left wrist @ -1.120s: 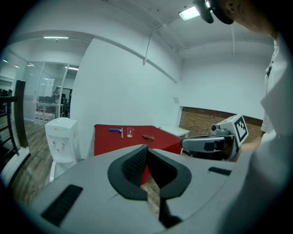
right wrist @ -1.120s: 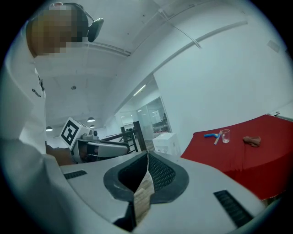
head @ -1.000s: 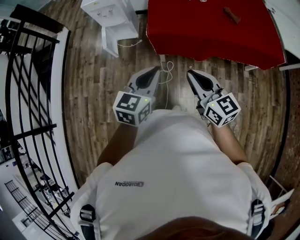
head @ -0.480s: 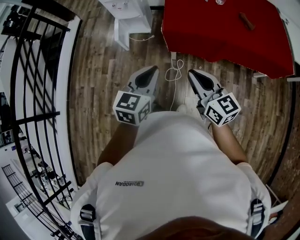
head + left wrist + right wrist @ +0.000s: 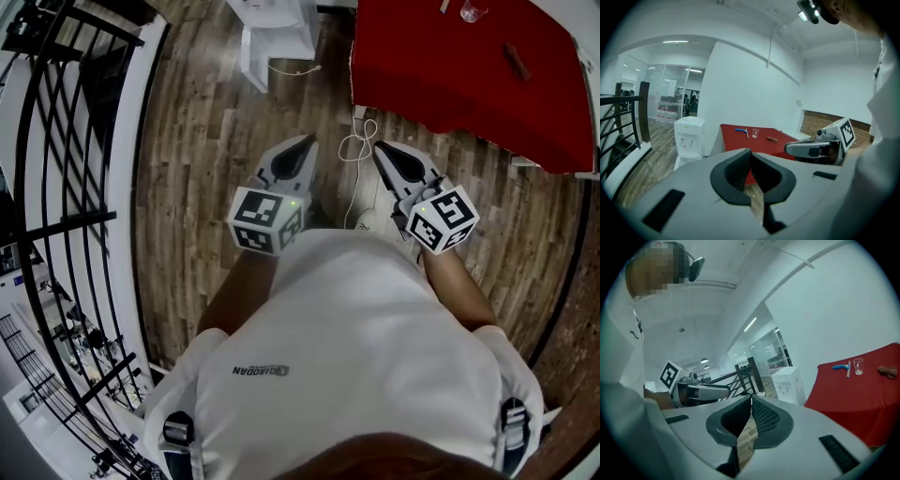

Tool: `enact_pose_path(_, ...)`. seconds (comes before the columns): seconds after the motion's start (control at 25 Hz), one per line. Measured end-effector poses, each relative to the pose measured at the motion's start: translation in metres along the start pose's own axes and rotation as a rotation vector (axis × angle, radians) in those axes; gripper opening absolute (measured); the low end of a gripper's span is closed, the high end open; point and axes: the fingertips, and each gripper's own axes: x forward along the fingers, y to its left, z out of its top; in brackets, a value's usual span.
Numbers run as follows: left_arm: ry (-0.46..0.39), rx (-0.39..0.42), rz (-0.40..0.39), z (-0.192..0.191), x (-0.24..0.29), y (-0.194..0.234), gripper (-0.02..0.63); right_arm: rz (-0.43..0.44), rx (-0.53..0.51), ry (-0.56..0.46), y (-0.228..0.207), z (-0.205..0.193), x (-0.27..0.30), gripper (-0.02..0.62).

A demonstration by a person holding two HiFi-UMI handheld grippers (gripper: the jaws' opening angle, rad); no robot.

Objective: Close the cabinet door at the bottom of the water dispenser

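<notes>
The water dispenser [image 5: 278,28] is seen well ahead and leftward, nearer the left claw [image 5: 301,144] than the right claw [image 5: 383,150] — both pinched closed, empty.

Bright, even indoor light; ceiling strip lights [image 5: 677,42] glow upper left; heavy fisheye bending, dark corners; near foreground soft.

Worn wood floor [image 5: 216,169], red cloth table cover [image 5: 450,66]

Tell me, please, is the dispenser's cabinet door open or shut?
Open: in the head view the door stands swung out sideways from the dispenser's base rather than lying flush against it.
</notes>
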Motion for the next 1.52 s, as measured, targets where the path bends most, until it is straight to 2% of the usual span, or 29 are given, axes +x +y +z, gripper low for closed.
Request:
enact_pose_path(0.32,0.000,-0.039,0.046,0.008,-0.007,0.073,-0.005,0.026,-0.003,0.050,0.008,0.006,0.068,0.023)
enact_pose_path(0.52,0.003,-0.021,0.072,0.004,-0.015,0.121,-0.005,0.036,-0.013,0.100,0.016,0.000,0.116,0.023)
enact_pose_path(0.8,-0.006,-0.044,0.089,0.007,-0.026,0.195,-0.005,0.051,-0.041,0.130,0.032,0.005,0.191,0.023)
enact_pose_path(1.0,0.004,0.042,0.123,0.011,-0.030,0.244,-0.005,0.047,-0.065,0.128,0.040,0.014,0.236,0.023)
enact_pose_path(1.28,0.012,0.039,0.097,0.016,-0.033,0.282,-0.005,0.028,-0.079,0.115,0.049,0.025,0.272,0.023)
enact_pose_path(1.52,-0.009,0.003,0.101,0.018,-0.038,0.297,-0.004,0.039,-0.083,0.135,0.054,0.030,0.288,0.023)
